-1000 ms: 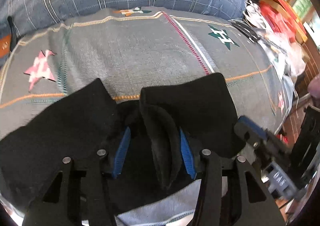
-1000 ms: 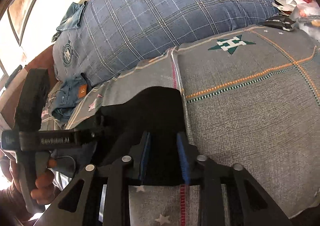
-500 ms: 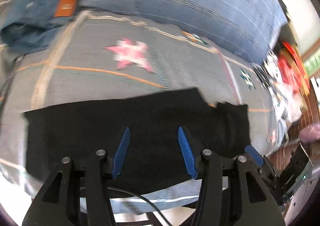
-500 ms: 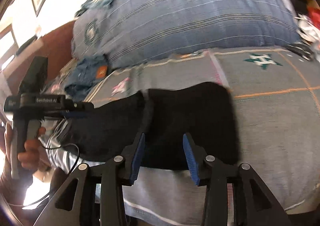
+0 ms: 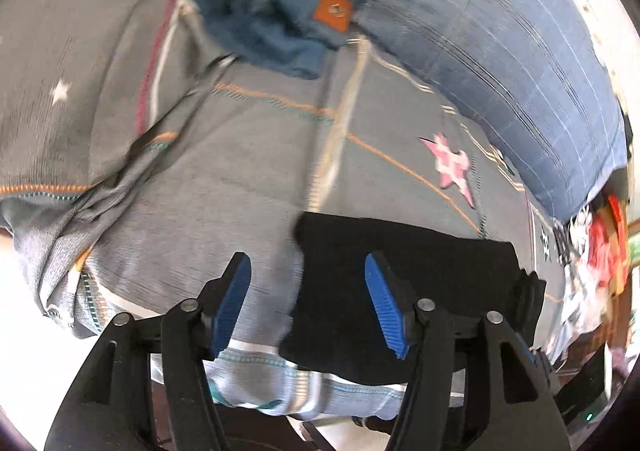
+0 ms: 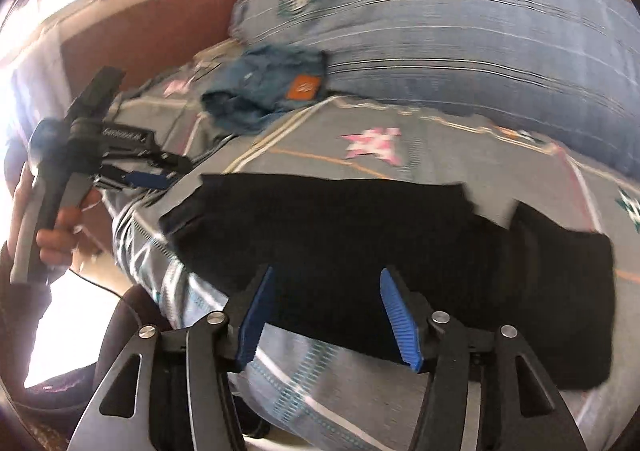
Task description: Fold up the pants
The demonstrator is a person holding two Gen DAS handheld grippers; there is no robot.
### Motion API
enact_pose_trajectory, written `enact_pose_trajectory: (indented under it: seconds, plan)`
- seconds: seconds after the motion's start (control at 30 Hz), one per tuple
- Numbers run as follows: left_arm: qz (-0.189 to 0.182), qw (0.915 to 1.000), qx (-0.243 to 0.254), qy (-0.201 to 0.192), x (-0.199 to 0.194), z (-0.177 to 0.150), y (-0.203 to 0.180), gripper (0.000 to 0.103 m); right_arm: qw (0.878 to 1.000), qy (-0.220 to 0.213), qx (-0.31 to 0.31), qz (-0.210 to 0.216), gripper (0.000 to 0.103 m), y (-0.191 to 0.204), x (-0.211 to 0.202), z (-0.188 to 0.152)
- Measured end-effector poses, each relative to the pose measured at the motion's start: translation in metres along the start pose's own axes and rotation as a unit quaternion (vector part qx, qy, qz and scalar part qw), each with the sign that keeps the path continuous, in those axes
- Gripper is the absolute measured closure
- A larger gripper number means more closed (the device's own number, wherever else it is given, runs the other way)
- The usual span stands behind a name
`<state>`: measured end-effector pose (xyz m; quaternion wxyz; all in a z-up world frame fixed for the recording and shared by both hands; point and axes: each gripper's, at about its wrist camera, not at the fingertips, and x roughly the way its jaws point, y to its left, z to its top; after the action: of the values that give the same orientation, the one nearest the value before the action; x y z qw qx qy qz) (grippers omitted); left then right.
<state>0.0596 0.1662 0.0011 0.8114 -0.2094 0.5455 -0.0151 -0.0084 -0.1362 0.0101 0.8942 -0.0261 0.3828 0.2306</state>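
The black pants (image 6: 380, 239) lie flat on the grey patterned bedspread (image 6: 460, 155) near the bed's front edge, with a folded part at their right end. In the left wrist view the pants (image 5: 420, 271) lie at the lower right. My left gripper (image 5: 306, 301) is open and empty over the pants' left end and the bed edge. It also shows in the right wrist view (image 6: 148, 171), held in a hand at the left. My right gripper (image 6: 326, 311) is open and empty above the pants' front edge.
Crumpled blue jeans (image 5: 280, 11) with an orange patch lie at the back of the bed, also in the right wrist view (image 6: 264, 91). A large blue checked pillow (image 6: 480, 31) lies behind. Cluttered red and white items (image 5: 600, 251) sit at the far right.
Both grippers have let go of the black pants and opened. Both have swung left. The pants now lie spread flat on the bed.
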Motion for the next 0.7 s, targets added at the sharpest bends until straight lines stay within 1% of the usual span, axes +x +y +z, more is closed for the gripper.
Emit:
enact_pose_trajectory:
  seconds: [0.07,0.13,0.27,0.33,0.47,0.6,0.67,0.7]
  plan:
    - [-0.003,0.9998,-0.012,0.018,0.009,0.005,0.013,0.045,1.000,0.012,-0.023,0.013,0.043,0.020,0.013,0.003]
    - [-0.015,0.9991,-0.019,0.036,0.019,0.010,0.019,0.045,0.998,0.022,-0.046,0.023,0.043,0.040,0.024,0.005]
    - [-0.049,0.9960,-0.027,0.069,0.038,0.020,0.020,0.045,0.993,0.036,-0.104,0.033,0.043,0.079,0.044,0.004]
    - [-0.064,0.9940,-0.027,0.084,0.046,0.024,0.016,0.045,0.991,0.040,-0.123,0.031,0.043,0.091,0.052,0.002]
    - [-0.086,0.9912,-0.021,0.099,0.054,0.029,0.005,0.045,0.986,0.050,-0.155,0.023,0.043,0.110,0.069,-0.002]
    - [-0.092,0.9896,-0.013,0.109,0.059,0.034,-0.005,0.045,0.982,0.047,-0.181,0.006,0.043,0.120,0.078,-0.008]
    - [-0.086,0.9900,-0.005,0.111,0.061,0.035,-0.008,0.045,0.981,0.043,-0.191,0.000,0.043,0.124,0.082,-0.008]
    - [-0.088,0.9897,-0.009,0.112,0.062,0.036,-0.007,0.045,0.980,0.043,-0.195,-0.007,0.043,0.125,0.085,-0.008]
